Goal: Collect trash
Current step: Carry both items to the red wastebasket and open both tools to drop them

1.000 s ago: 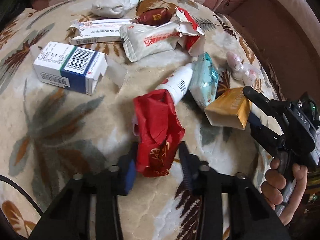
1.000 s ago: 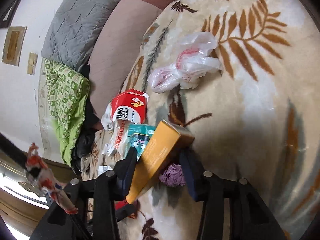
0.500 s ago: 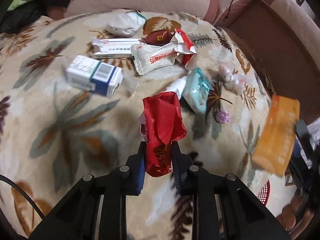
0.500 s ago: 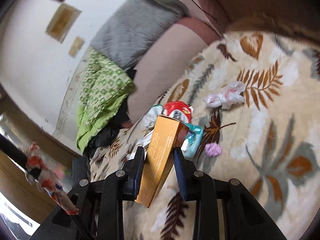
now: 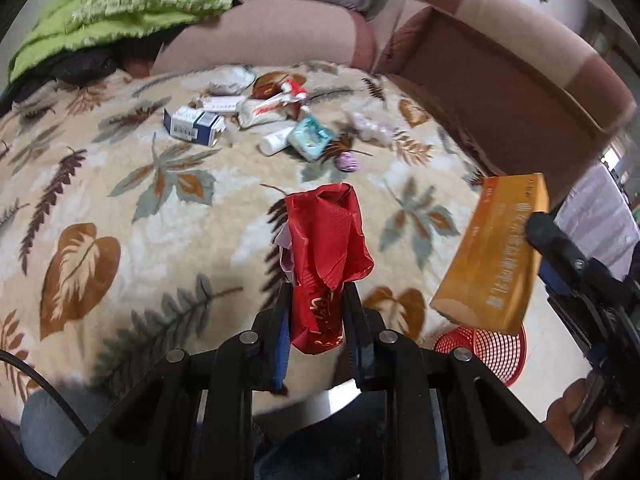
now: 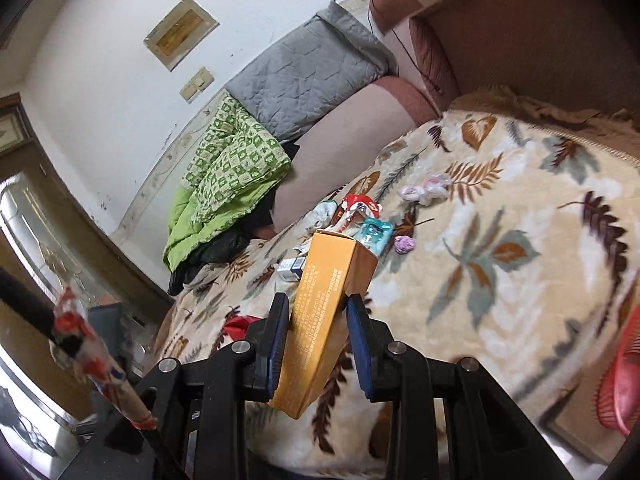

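My left gripper (image 5: pixel 316 312) is shut on a crumpled red wrapper (image 5: pixel 326 248), held up above the leaf-patterned blanket (image 5: pixel 120 208). My right gripper (image 6: pixel 318 320) is shut on a long orange carton (image 6: pixel 320 312); in the left wrist view that orange carton (image 5: pixel 496 252) hangs at the right, above a red mesh basket (image 5: pixel 488 350) on the floor. More trash lies far back on the blanket: a blue-and-white box (image 5: pixel 192 125), white wrappers (image 5: pixel 260 110), a white tube (image 5: pixel 277 140), a teal pack (image 5: pixel 310 137), a small purple ball (image 5: pixel 347 160) and a clear bag (image 5: pixel 370 127).
A brown sofa arm (image 5: pixel 512 72) rises at the right, a pink cushion (image 5: pixel 256 36) at the back with a green quilt (image 5: pixel 120 4) and grey pad (image 6: pixel 304 76). The red basket (image 6: pixel 620 388) sits beyond the blanket's right edge. A person's knee (image 5: pixel 44 424) shows lower left.
Both grippers shut on their items, lifted them off the blanket and drew back toward the near edge. The orange carton swung right, over the red basket. The remaining trash now lies farther away.
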Demonstrator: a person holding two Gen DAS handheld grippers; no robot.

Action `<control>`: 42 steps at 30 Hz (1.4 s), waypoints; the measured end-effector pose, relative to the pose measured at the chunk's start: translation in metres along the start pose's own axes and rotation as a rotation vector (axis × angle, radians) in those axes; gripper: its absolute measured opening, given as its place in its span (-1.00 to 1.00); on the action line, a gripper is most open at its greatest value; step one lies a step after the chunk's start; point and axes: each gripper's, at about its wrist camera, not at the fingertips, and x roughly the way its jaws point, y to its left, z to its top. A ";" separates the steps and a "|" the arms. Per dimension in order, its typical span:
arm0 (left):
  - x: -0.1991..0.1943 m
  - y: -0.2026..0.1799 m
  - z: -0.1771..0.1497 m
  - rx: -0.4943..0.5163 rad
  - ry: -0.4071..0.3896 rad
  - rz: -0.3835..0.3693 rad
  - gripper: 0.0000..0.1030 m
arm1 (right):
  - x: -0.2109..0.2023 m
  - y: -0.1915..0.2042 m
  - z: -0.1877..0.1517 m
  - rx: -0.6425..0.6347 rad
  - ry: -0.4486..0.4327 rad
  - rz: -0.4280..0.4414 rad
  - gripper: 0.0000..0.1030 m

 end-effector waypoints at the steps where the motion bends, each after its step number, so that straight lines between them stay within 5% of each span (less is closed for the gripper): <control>1: -0.006 -0.006 -0.004 0.014 -0.013 0.000 -0.56 | -0.008 0.001 -0.003 -0.005 -0.005 -0.008 -0.38; 9: -0.054 -0.045 -0.017 0.096 -0.108 -0.044 -0.56 | -0.066 -0.002 -0.012 -0.010 -0.079 -0.072 -0.39; 22: -0.071 -0.092 -0.025 0.174 -0.120 -0.110 -0.56 | -0.121 -0.020 -0.007 0.003 -0.178 -0.133 -0.39; 33: -0.025 -0.201 -0.029 0.355 -0.008 -0.286 -0.57 | -0.196 -0.093 -0.005 0.102 -0.277 -0.331 -0.39; 42: 0.048 -0.283 -0.050 0.436 0.152 -0.388 -0.56 | -0.225 -0.169 -0.018 0.220 -0.272 -0.496 -0.39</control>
